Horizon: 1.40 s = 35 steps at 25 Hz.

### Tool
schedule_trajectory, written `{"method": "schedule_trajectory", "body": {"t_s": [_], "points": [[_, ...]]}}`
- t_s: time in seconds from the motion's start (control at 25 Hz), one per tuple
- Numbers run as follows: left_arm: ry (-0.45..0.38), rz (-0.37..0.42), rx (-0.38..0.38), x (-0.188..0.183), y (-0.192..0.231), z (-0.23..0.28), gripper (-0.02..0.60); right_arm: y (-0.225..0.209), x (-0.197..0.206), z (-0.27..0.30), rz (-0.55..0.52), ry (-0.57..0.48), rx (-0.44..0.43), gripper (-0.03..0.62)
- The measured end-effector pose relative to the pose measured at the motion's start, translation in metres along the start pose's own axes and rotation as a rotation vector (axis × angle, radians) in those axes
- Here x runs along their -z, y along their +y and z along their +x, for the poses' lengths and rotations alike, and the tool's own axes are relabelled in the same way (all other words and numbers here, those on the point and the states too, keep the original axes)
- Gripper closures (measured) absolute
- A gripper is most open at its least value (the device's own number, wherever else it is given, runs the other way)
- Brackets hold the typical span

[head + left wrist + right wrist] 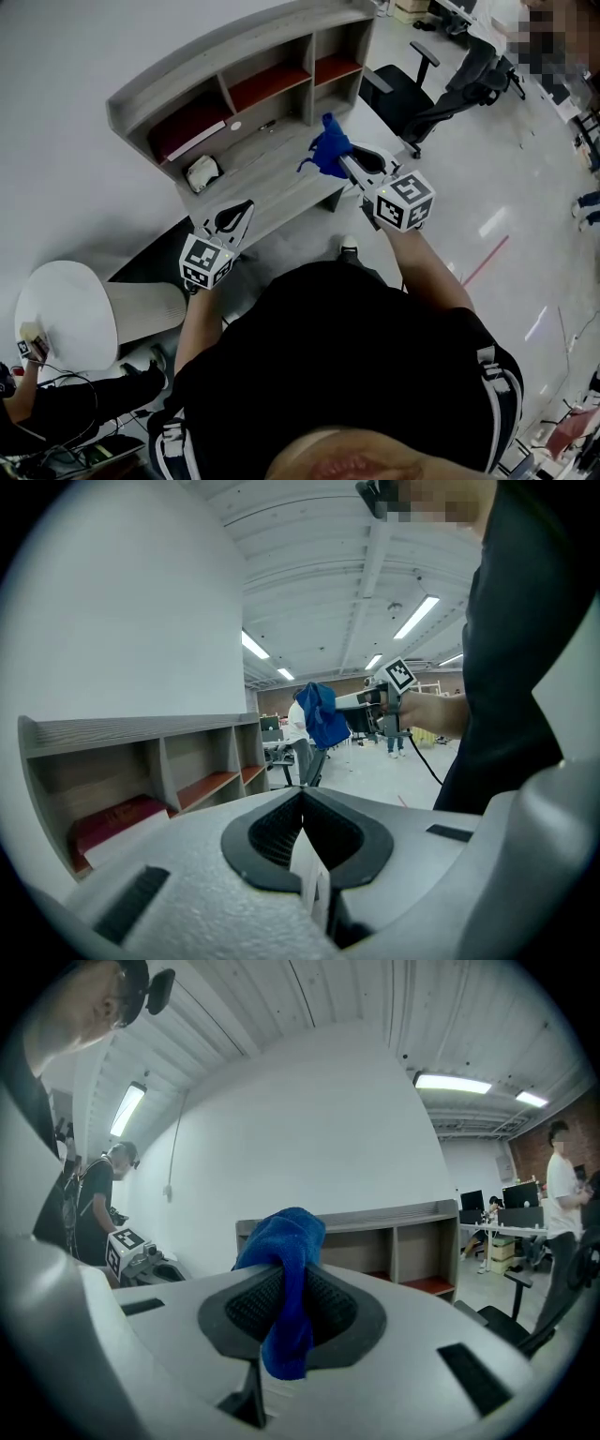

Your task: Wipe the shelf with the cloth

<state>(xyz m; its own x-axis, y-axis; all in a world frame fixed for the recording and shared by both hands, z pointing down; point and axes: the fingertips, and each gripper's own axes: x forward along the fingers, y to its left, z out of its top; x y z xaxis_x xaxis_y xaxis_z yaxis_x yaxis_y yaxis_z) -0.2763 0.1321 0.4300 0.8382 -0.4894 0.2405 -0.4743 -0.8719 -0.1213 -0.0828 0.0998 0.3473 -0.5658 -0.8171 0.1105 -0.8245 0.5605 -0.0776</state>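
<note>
Left side first: the left tongs (302,794) are sitting pressed together, hanging low off the near edge of the bench (281,183) and not gripping anything I can name. There's a thin white sliver deeper in the gap, and I can't tell what it is. So nothing is bracing the shelf (234,52), and if the wipe is pushing hard, I'm guessing the whole unit could be scooting back.

Moving right, a white lump of something (202,172) is lying on the bench in front of the compartments, and a couple of small bits (267,123) are sitting further in. A sweeping pass is probably going to be knocking those around or off the edge.

Then the cloth (328,150): it's bunched up blue, dangling in the air above the right half of the bench, not touching any surface. The right tongs (283,1274) are pinching it by one narrow fold, with a wad sticking out over the tips and a tail drooping below. My worry is that the dragging tugs it loose, or that the tail snags on a divider. Also, the hard tips might be scraping the wood instead of the fabric.
</note>
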Motion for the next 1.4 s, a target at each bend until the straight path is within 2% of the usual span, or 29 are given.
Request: {"method": "schedule_trajectory", "body": {"t_s": [0.12,0.4,0.6,0.76,0.92,1.4], "points": [[0.005,0.024,-0.008,-0.004,0.002,0.012,0.565,-0.011,0.001,-0.001,-0.003,-0.005,0.000,0.536],[-0.006,0.015,-0.056,-0.017,0.011,0.050,0.565,-0.053,-0.009,-0.006,-0.031,-0.013,-0.012,0.536],[0.020,0.036,-0.032,-0.019,-0.001,0.086,0.565,-0.089,-0.014,-0.007,-0.036,-0.015,-0.020,0.536],[0.008,0.002,-0.056,-0.025,0.005,0.107,0.565,-0.112,-0.014,-0.005,-0.031,-0.010,-0.031,0.536],[0.004,-0.012,-0.043,-0.032,0.005,0.131,0.565,-0.133,-0.015,-0.004,-0.025,-0.009,-0.037,0.536],[0.015,-0.021,-0.004,-0.037,0.000,0.176,0.565,-0.174,-0.006,-0.013,0.005,0.004,-0.008,0.536]]}}
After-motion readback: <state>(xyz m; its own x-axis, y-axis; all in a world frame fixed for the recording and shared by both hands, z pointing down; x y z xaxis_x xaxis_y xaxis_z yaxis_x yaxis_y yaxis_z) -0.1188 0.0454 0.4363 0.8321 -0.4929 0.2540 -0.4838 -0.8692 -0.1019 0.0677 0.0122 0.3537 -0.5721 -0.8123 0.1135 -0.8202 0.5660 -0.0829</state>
